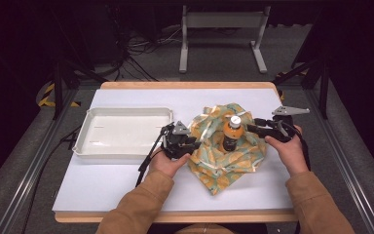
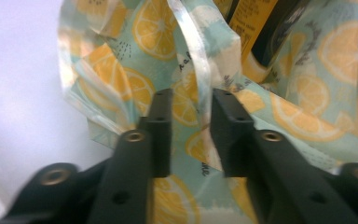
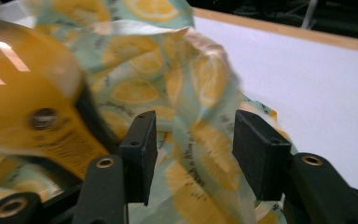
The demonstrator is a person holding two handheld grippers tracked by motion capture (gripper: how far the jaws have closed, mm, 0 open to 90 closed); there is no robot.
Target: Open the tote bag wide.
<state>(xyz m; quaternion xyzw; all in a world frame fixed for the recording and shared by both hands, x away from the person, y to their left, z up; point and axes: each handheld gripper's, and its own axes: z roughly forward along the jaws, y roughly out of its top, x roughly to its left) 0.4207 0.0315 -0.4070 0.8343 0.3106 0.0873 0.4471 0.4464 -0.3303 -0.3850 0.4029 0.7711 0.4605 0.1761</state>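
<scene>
In the high view, a lemon-print cloth (image 1: 226, 151) was seen bunched on the white table (image 1: 102, 180) around an upright orange bottle (image 1: 231, 134), with the left gripper (image 1: 190, 142) set against its left edge, the right gripper (image 1: 253, 126) near its right side, and a white tray (image 1: 121, 130) lying to the left. In the left gripper view, the jaws were seen parted, a raised fold of the cloth (image 2: 191, 60) standing in the gap with no pad pressed on it. In the right gripper view, the jaws were likewise seen apart around a hanging fold of the cloth (image 3: 191, 121), unpinched, with the blurred bottle (image 3: 32, 112) close at the left.
</scene>
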